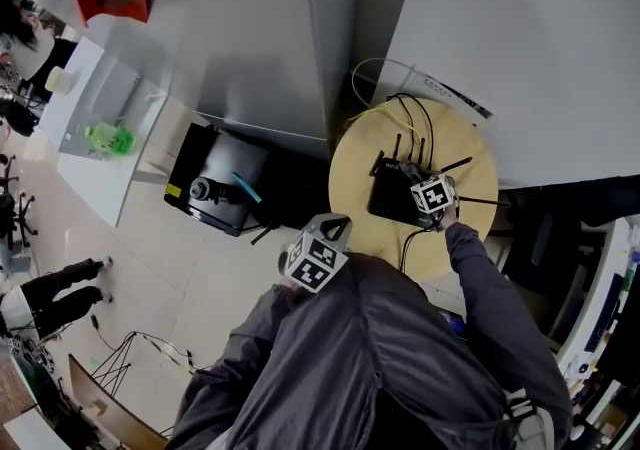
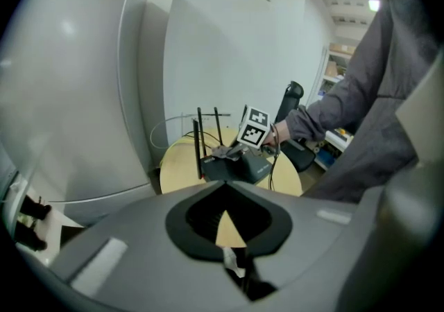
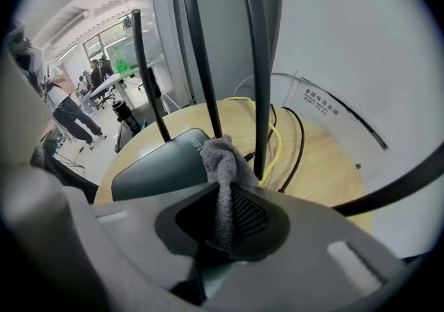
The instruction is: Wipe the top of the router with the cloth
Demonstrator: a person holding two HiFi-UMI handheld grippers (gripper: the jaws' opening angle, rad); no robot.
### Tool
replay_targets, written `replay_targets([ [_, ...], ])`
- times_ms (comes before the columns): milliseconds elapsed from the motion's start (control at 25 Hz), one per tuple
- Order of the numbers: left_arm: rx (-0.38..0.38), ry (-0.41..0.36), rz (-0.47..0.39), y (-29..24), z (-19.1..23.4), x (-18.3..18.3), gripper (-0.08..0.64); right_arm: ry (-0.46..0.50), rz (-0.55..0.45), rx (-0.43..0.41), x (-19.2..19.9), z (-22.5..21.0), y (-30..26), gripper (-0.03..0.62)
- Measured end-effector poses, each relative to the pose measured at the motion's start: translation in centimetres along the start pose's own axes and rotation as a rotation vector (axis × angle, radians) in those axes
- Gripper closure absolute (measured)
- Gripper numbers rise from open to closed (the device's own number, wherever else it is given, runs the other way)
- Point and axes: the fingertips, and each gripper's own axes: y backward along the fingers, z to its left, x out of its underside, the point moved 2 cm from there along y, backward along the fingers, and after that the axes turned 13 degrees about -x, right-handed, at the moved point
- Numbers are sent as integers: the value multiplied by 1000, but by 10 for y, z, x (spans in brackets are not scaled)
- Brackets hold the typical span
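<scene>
Router (image 1: 393,200): a dark, flat-topped box, right of centre in the head view, lying on a round wooden worktop (image 1: 470,153).
- Top face: smooth and slightly glossy, with pale print near the back edge, too small to read.
- Antennas (image 3: 201,61): thin and black. Three stand upright along the back edge at the centre of the right gripper view, and another slants across its lower right.
- Cables (image 3: 277,139): yellow and black, looping behind the router onto the wood.

Cloth (image 3: 225,168): grey and nubbly, bunched into a wad.
- It is pinched between the jaws of your right tool (image 3: 223,231).
- Its free end lies at the router's back edge, by the foot of the middle antenna.
- Whether it presses on the surface cannot be told.

Left tool (image 1: 320,254): at lower centre of the head view, well apart from the router. Its jaws are pressed together on nothing.

Handling, as a judgement:
- Lower the wad until it flattens on the top face.
- Draw it forward in overlapping passes, away from the antennas.
- Use light pressure, since the router looks free to slide on the wood.
- Keep your jaws clear of the antenna feet and the cables, where the cloth could snag.
</scene>
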Motion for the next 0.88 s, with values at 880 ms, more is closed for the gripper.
replay_targets([
  [880,177,-159,-21,1,-31,0,560,-47,-23,-42,76,115,7,555],
])
